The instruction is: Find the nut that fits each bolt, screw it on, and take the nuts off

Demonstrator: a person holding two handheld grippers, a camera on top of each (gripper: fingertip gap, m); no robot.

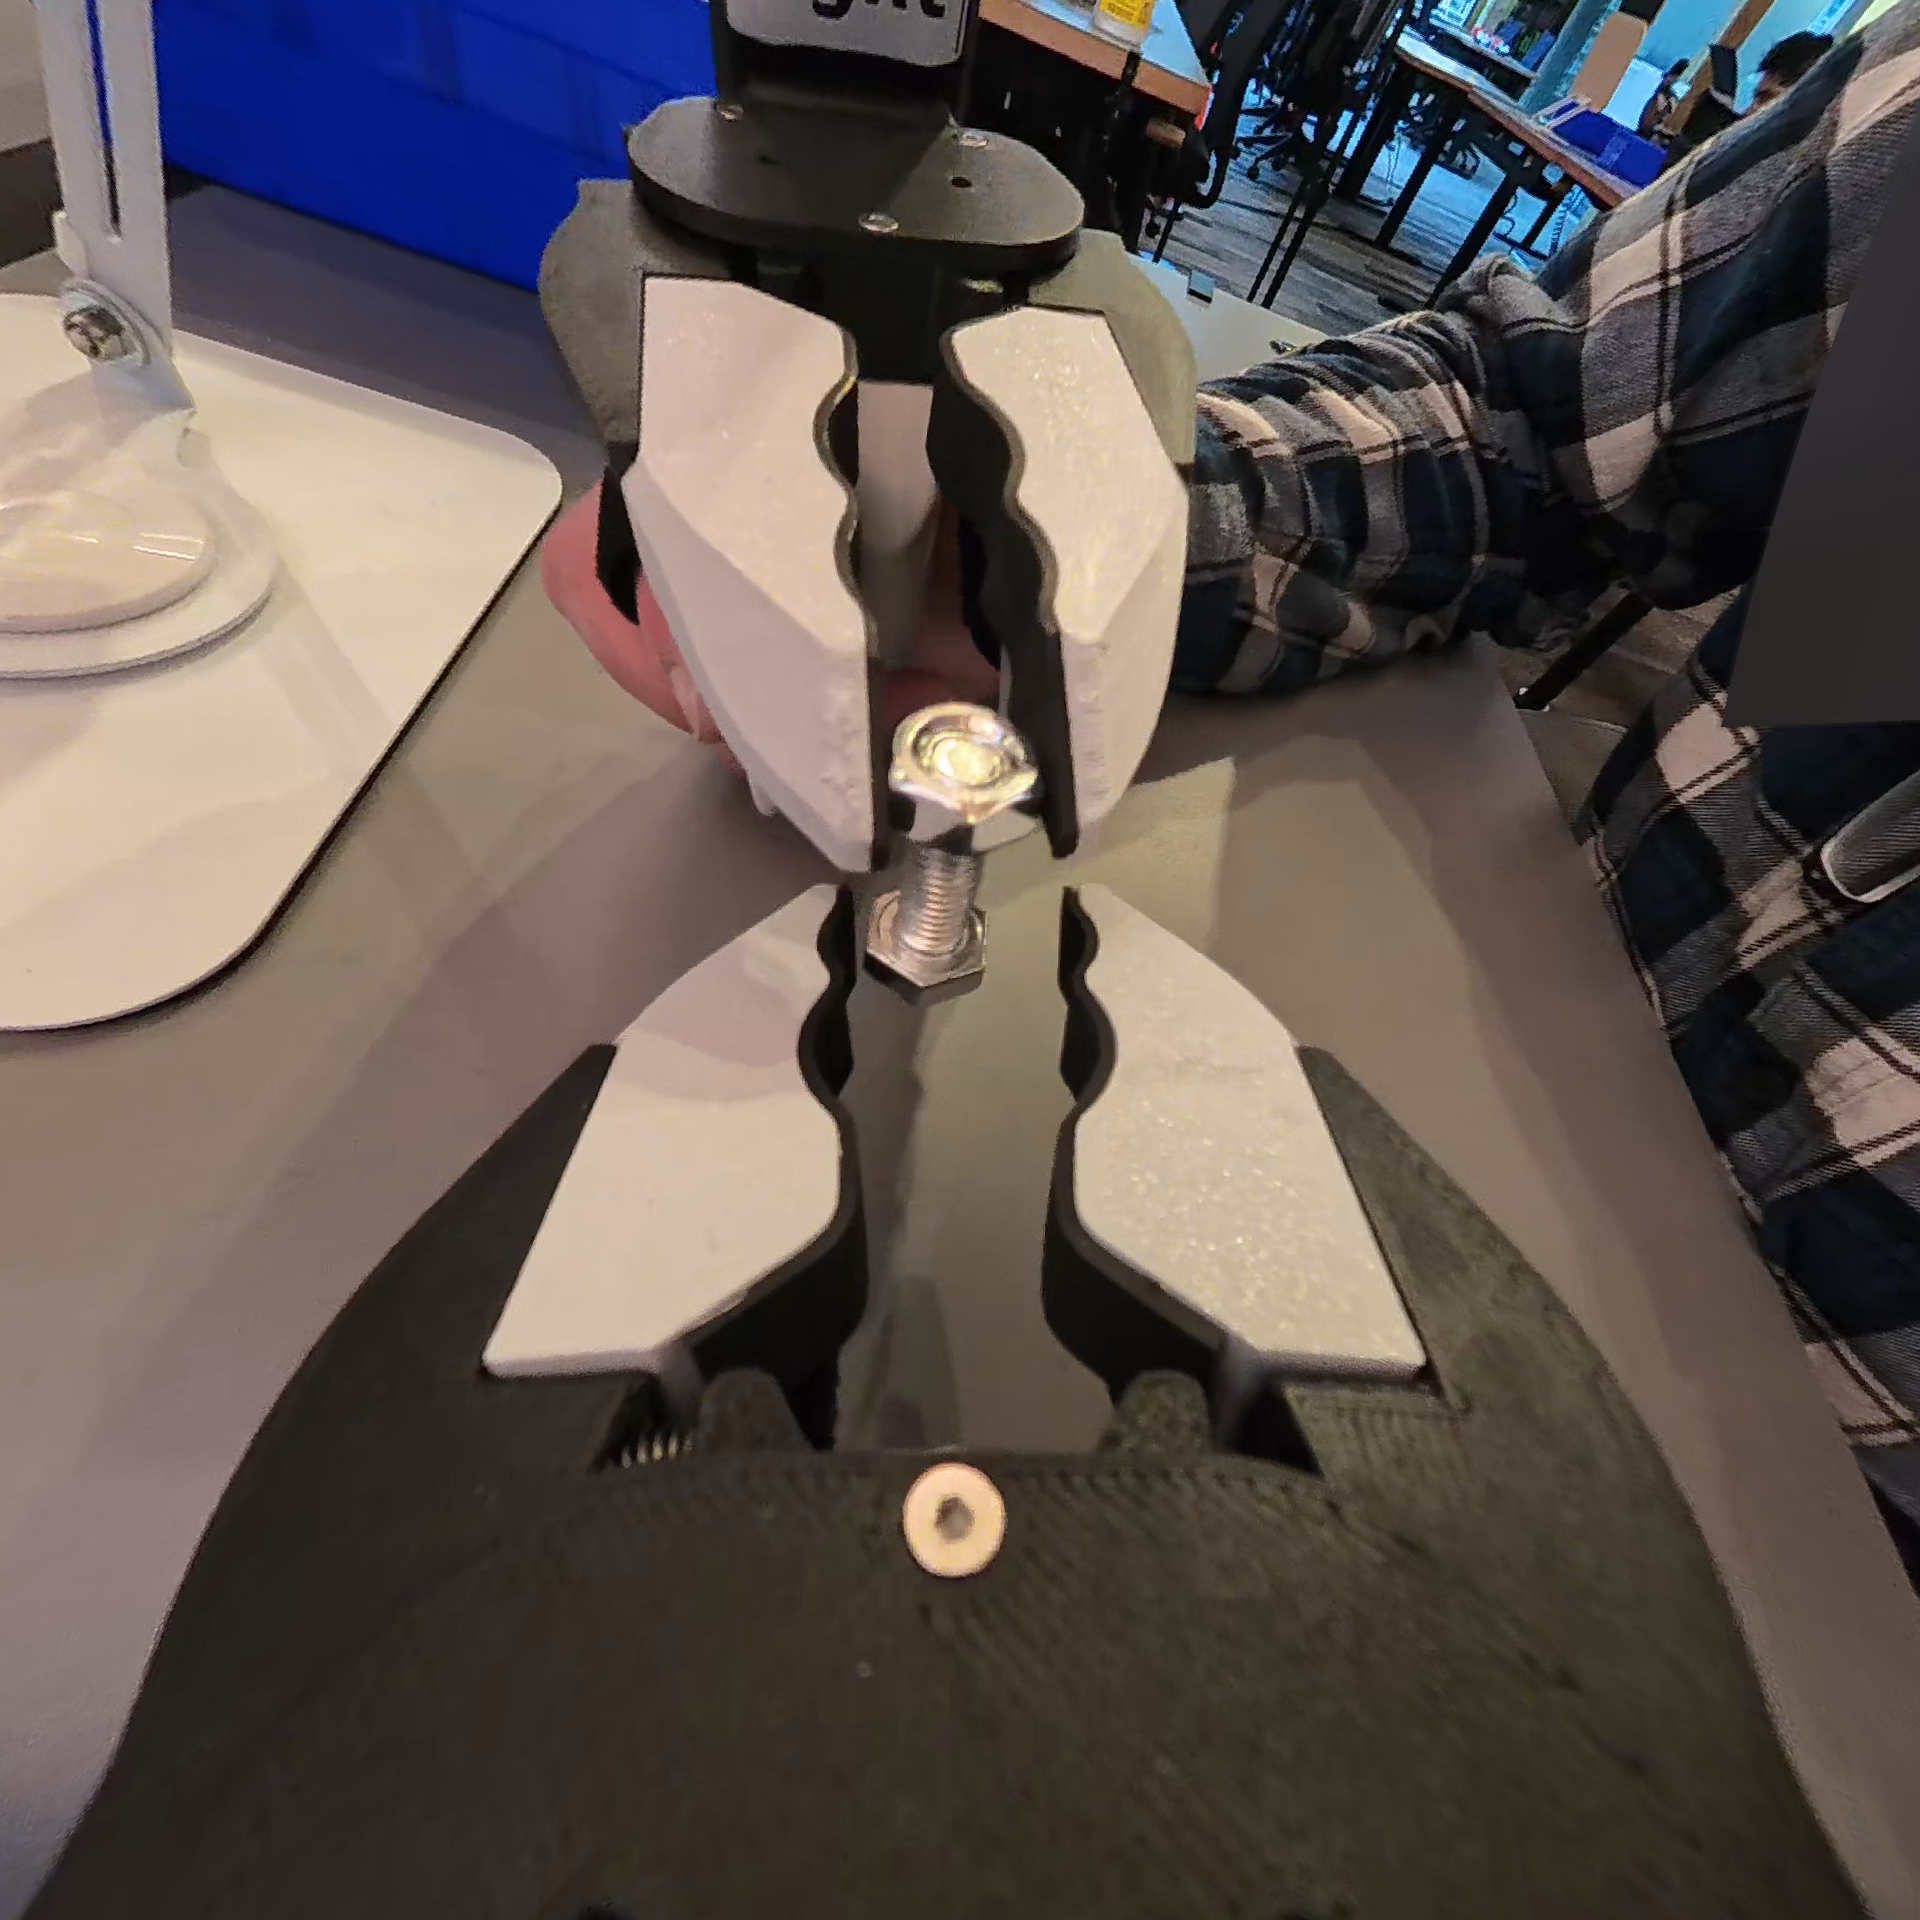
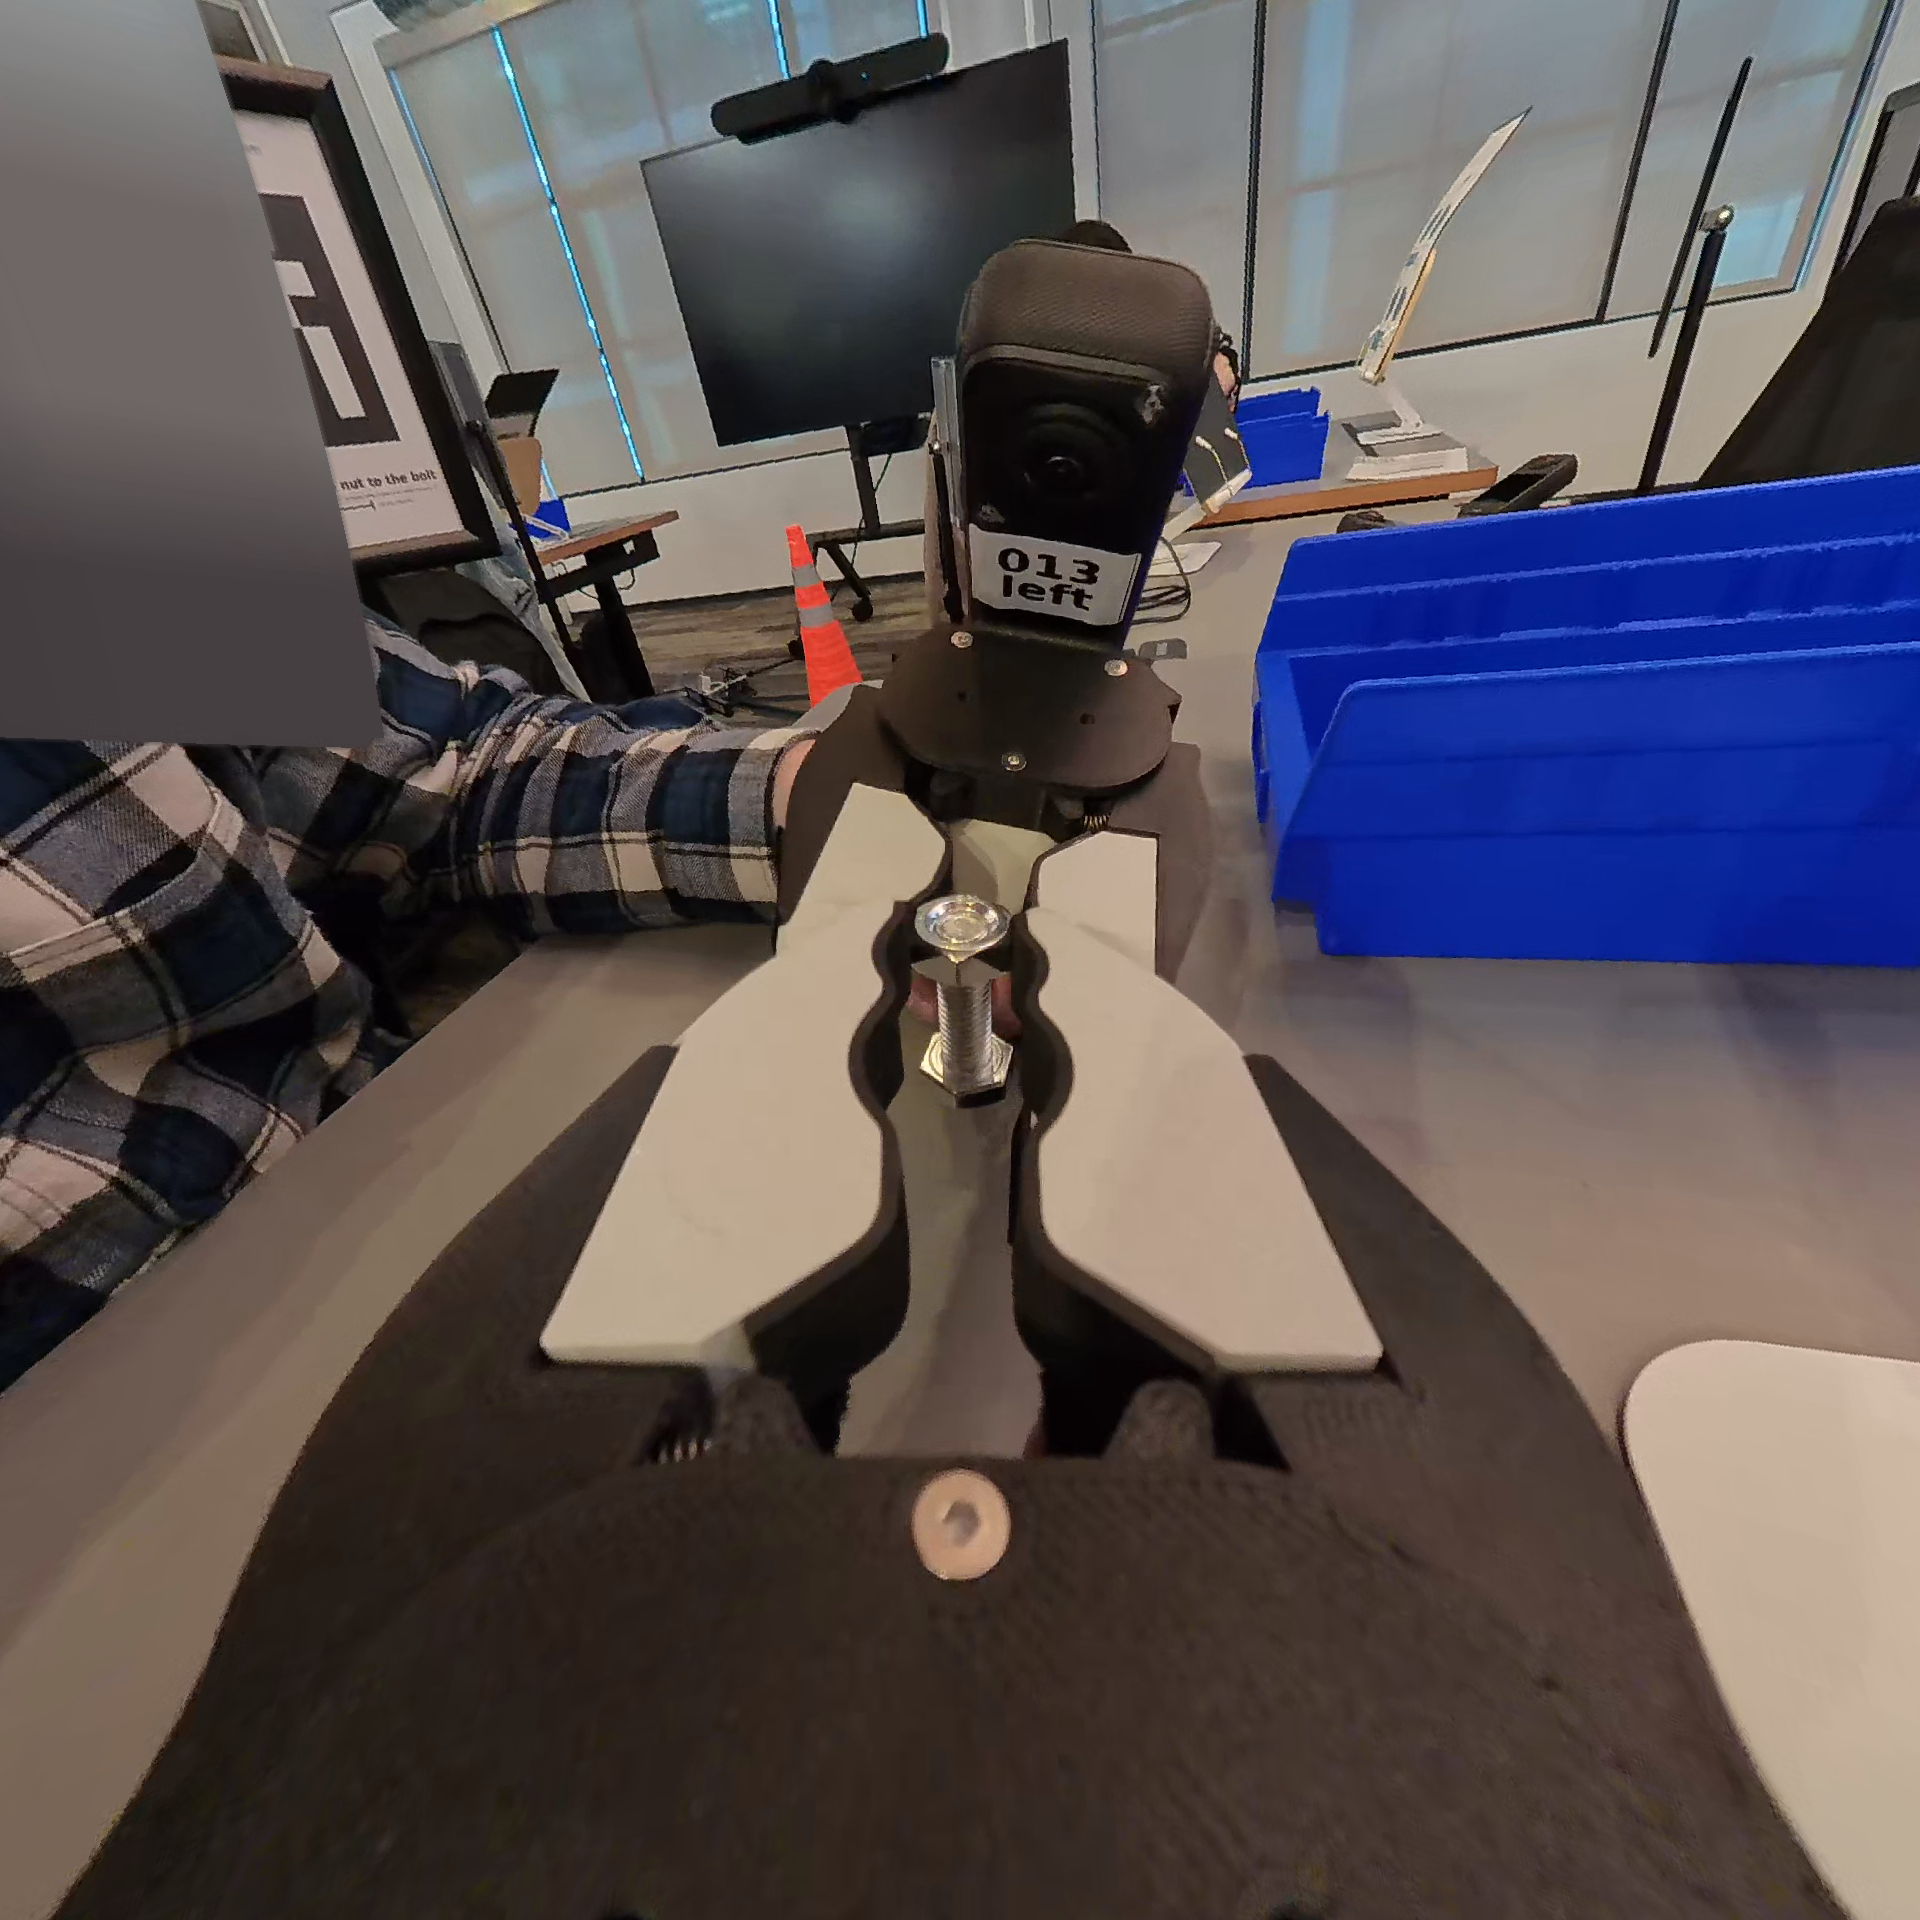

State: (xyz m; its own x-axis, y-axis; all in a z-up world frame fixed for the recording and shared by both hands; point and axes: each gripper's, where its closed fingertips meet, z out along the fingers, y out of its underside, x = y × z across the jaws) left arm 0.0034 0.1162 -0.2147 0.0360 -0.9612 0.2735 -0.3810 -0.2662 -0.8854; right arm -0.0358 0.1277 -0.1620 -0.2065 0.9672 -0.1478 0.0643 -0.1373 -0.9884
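Gripping the hexagonal head of a shiny silver steel bolt (image 1: 961,774), the right hand-held gripper (image 1: 961,821) has both of its black-lined fingertips pressed against the sides of that head, and the bolt hangs with its threaded shank pointing down over the grey counter (image 1: 416,1039). A silver hexagonal steel nut (image 1: 925,961) sits threaded on the lower end of the shank, well apart from the head. The left hand-held gripper (image 1: 956,940) faces the right one head-on with its fingers spread wide; the nut lies between its tips, just beside the inner edge of one finger, with a clear gap to the other, so it is not clamped on anything.

In the right wrist view the same bolt (image 2: 961,977) stands upright between the white fingers (image 2: 790,1122) of the right hand-held gripper (image 2: 961,961), its flanged head uppermost and the nut (image 2: 966,1070) low on the thread.

Both tools are held above the counter near its front edge, where a person's sleeve of blue, black and white plaid flannel (image 1: 1455,499) rests. A white flat stand base with rounded corners (image 1: 260,675) lies on the counter by its left side in the left wrist view, and stacked blue plastic storage bins (image 2: 1610,779) stand toward the far side.
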